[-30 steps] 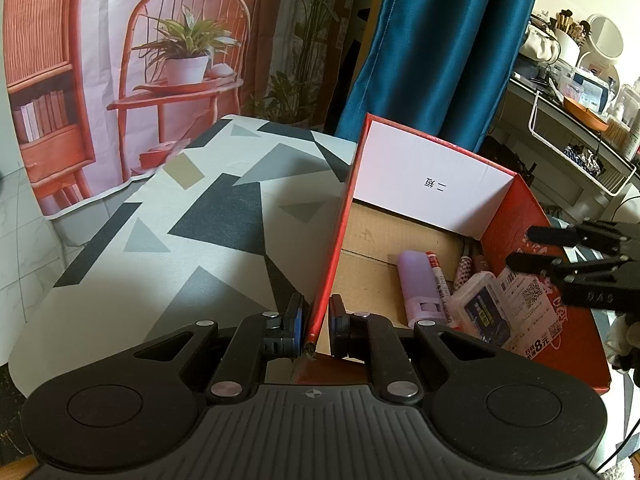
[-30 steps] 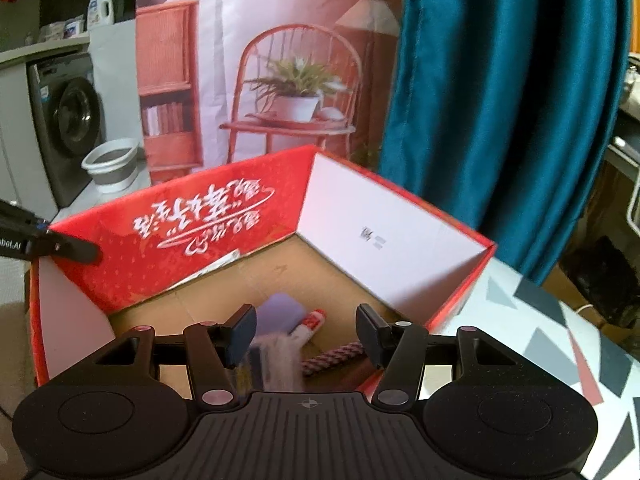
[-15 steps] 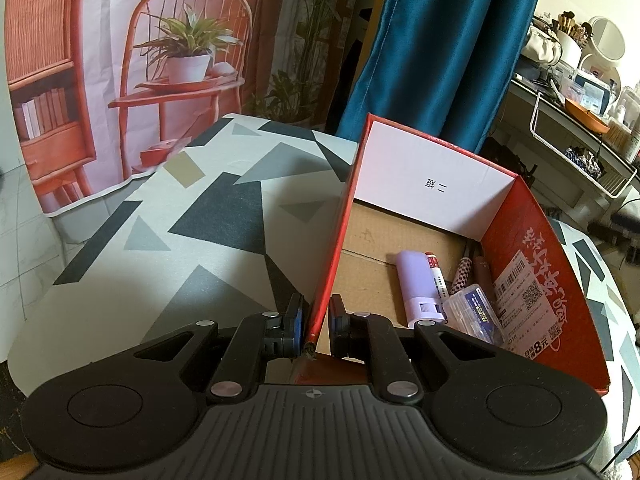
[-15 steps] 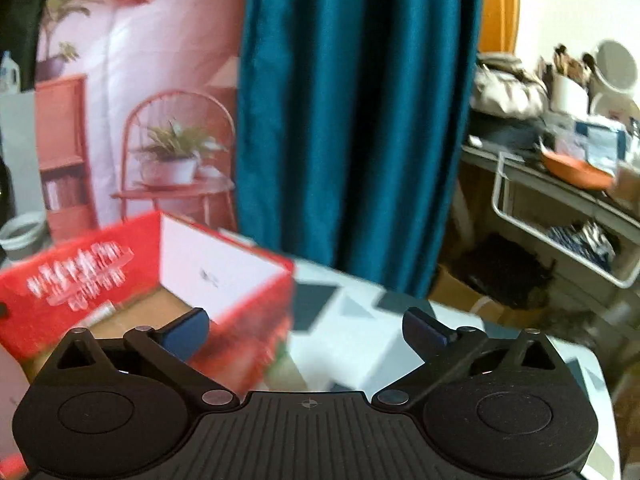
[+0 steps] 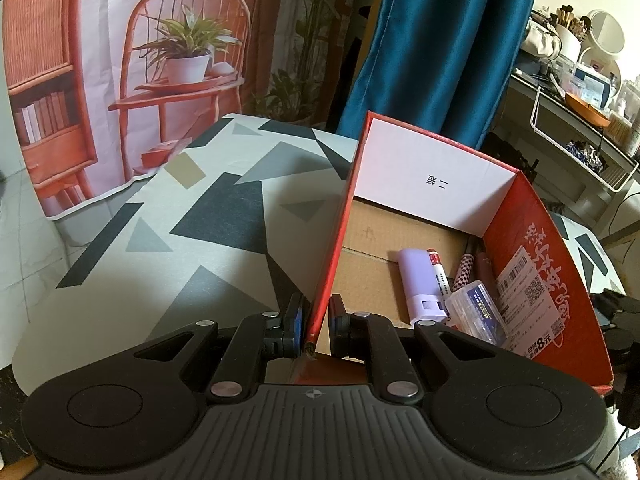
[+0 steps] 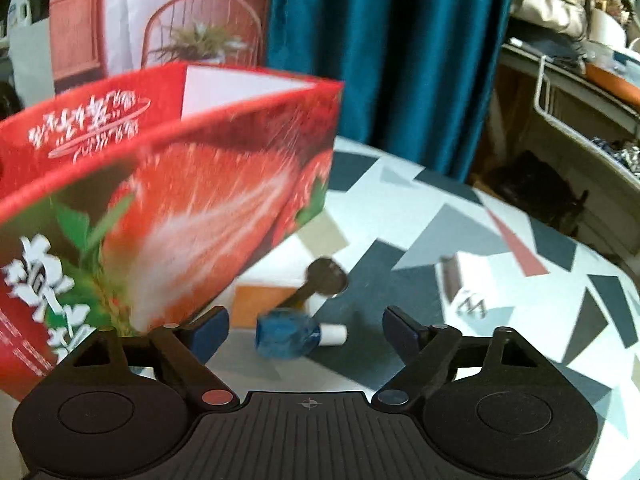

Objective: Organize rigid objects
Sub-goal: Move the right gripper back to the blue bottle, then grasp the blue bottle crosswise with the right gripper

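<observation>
your left gripper (image 5: 314, 326) is clamped on the near wall of the red box (image 5: 536, 248), one pad inside and one outside. your right gripper (image 6: 306, 330) stands wide, its jaws just now narrowing, nothing pressed between them. just past its fingertips a small blue bottle (image 6: 286, 336) with a white cap lies on its side on the patterned tablecloth (image 6: 520, 240), beside the box's outer wall. a dark, blurred round-headed thing (image 6: 326, 276) lies behind it. inside the box lie a lilac tube (image 5: 420, 280), a marker (image 5: 438, 272) and a clear case (image 5: 478, 312). beyond hangs a teal curtain (image 6: 380, 40).
</observation>
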A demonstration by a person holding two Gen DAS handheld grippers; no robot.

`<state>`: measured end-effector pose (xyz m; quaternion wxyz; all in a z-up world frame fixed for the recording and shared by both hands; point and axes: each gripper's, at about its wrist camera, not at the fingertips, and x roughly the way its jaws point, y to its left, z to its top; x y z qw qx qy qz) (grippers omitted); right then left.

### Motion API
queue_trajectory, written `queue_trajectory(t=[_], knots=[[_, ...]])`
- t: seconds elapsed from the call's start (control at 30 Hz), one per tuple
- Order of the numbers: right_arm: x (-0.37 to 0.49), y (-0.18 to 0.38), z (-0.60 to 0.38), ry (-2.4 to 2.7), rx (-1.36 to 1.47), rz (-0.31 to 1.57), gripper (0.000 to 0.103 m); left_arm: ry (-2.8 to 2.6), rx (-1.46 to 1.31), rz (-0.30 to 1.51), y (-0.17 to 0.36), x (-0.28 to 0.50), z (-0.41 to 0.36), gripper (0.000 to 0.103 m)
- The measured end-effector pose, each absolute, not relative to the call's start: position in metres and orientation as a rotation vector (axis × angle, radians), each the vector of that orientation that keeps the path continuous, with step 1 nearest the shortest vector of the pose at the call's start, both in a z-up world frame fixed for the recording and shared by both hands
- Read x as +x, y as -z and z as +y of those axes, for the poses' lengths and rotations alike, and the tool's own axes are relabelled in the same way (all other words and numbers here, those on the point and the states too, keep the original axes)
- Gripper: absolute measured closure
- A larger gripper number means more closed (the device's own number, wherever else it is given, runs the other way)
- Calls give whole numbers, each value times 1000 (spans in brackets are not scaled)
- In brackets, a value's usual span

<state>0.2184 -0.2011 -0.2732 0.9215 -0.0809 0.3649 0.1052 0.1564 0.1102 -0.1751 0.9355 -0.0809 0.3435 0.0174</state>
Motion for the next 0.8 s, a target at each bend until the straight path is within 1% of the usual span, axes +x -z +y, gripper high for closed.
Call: queue_trajectory(t=[0.1, 0.27, 0.43, 0.47, 0.5, 0.8], knots=[[225, 279, -201, -204, -143, 759, 31, -37, -163, 703, 175, 156, 110, 90], [231, 287, -207, -198, -78, 771, 35, -36, -148, 704, 175, 157, 109, 90], [232, 295, -211, -204, -21, 772, 43, -35, -144, 705, 174, 157, 109, 90], [230, 296, -212, -205, -12, 765, 49, -34, -144, 705, 174, 157, 109, 90], [229, 296, -212, -207, -9, 757, 51, -34, -144, 705, 175, 157, 109, 90], [212, 296, -209, -186, -23, 702, 51, -15, -138, 717, 174, 159, 110, 89]])
